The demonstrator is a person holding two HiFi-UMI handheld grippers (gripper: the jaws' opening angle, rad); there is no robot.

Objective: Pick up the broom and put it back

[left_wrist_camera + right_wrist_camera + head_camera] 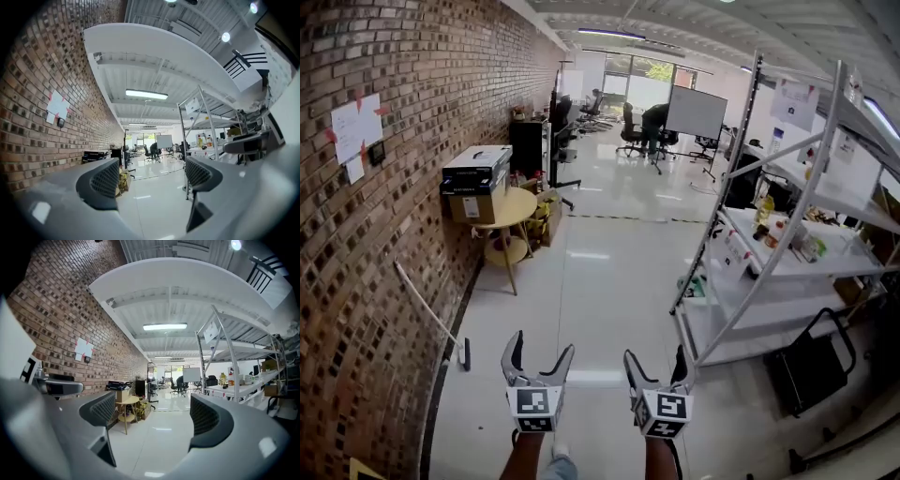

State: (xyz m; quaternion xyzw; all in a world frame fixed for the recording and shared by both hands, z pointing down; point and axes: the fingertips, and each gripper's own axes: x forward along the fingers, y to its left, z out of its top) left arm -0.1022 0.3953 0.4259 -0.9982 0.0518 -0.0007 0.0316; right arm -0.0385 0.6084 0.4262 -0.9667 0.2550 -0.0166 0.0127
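Observation:
A broom (429,313) with a pale handle leans against the brick wall at the left of the head view, its dark head (465,353) on the white floor. My left gripper (540,352) is held low in the middle, open and empty, to the right of the broom's head. Beside it my right gripper (657,360) is also open and empty. Neither gripper view shows the broom; the left gripper (151,179) and right gripper (153,411) both look down the room over bare floor.
A round wooden table (511,214) with stacked boxes (475,172) stands by the brick wall (403,141) ahead. A white metal shelving unit (787,253) fills the right side, a black cart (811,367) beside it. Office chairs and a whiteboard (695,111) are far back.

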